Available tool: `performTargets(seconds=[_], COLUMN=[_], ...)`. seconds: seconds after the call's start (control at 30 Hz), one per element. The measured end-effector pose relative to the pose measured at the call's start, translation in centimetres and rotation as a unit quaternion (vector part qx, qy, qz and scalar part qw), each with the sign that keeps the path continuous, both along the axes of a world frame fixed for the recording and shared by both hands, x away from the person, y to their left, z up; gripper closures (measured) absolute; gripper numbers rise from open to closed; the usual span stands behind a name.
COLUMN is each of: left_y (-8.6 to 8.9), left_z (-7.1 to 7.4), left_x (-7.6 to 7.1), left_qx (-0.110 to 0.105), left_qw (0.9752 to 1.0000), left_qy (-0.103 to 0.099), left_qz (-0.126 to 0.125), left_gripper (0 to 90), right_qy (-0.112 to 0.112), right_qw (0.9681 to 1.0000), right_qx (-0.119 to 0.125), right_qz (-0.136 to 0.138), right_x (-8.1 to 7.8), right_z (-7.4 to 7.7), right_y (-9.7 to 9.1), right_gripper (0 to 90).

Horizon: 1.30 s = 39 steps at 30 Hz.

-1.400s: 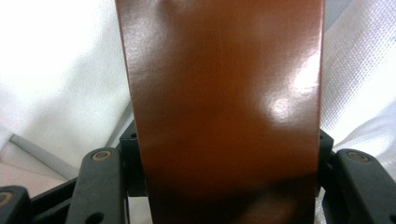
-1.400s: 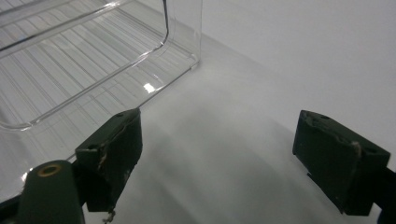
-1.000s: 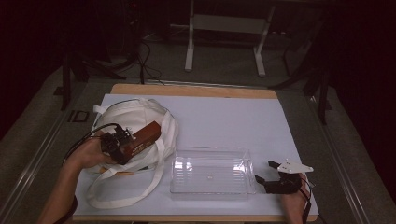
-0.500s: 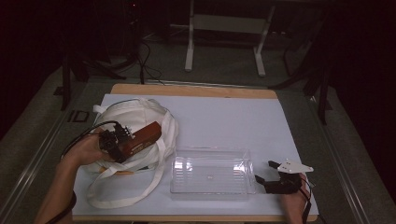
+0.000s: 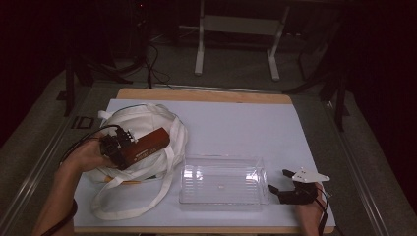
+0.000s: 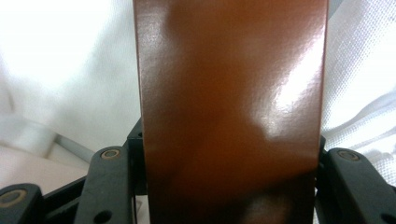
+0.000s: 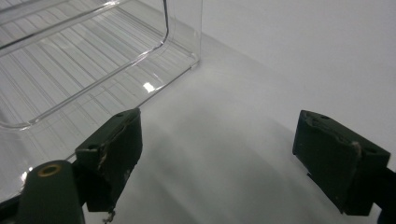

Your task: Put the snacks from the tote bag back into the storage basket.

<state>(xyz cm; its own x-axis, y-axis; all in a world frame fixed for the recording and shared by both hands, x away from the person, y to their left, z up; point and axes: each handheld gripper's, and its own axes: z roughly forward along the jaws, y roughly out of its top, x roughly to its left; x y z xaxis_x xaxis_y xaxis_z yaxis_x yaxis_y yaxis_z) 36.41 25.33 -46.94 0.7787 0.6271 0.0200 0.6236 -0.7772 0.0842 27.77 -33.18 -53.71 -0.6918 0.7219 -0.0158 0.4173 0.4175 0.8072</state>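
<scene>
brown box (image 5: pixel 147 144), left gripper (image 5: pixel 129 147) closed tighter

The left tongs (image 5: pixel 140 147) have just been closing on the brown box (image 5: pixel 147 143), which sits between the jaws. The hand (image 5: pixel 86 156) and box have slid a little toward the near left, over the white bag (image 5: pixel 142 120).

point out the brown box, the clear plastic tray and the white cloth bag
brown glossy rectangular box (image 5: pixel 147 145): high view, its top face
clear ribbed plastic tray (image 5: pixel 223 199): high view, its near rim
white cloth tote bag (image 5: pixel 142 118): high view, bare fabric behind the box
</scene>
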Motion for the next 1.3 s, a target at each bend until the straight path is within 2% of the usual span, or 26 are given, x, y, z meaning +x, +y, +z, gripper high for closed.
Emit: performTargets(seconds=[0.33,0.5,0.6,0.73,0.83,1.0,1.13,1.3], left_y=[0.9,1.8,2.0,2.1,2.1,2.0,1.8,1.6], left_z=[1.9,2.8,3.0,3.6,4.0,4.5,5.4,6.1], left_x=[-0.2,-0.6,-0.8,-1.1,-1.4,-1.7,-2.2,-2.5], left_qx=[-0.011,-0.034,-0.04,-0.049,-0.047,-0.046,-0.047,-0.053], left_qw=[0.9997,0.999,0.9987,0.9978,0.9976,0.9975,0.9967,0.9963], left_qy=[-0.019,-0.026,-0.03,-0.044,-0.05,-0.054,-0.064,-0.062], left_qz=[0.007,0.014,0.012,0.006,0.0,-0.005,-0.018,-0.029], left_gripper=[44.0,43.9,43.9,44.0,44.0,44.0,44.0,43.9], right_qy=[0.0,0.0,0.0,-0.001,-0.001,-0.001,-0.001,-0.001], right_qw=[1.0,1.0,1.0,1.0,1.0,1.0,1.0,1.0], right_qx=[0.0,0.001,0.0,-0.001,-0.001,-0.001,-0.002,-0.002], right_qz=[-0.001,0.0,-0.001,-0.001,-0.001,-0.001,-0.001,-0.001], right_x=[0.0,0.0,0.0,0.0,0.0,0.0,0.0,0.0], right_z=[0.0,0.0,0.0,0.0,0.0,0.0,0.0,0.0], right_y=[0.0,0.0,0.0,0.0,0.0,0.0,0.0,0.0], right_gripper=[15.8,15.8,15.8,15.8,15.8,15.8,15.8,15.8])
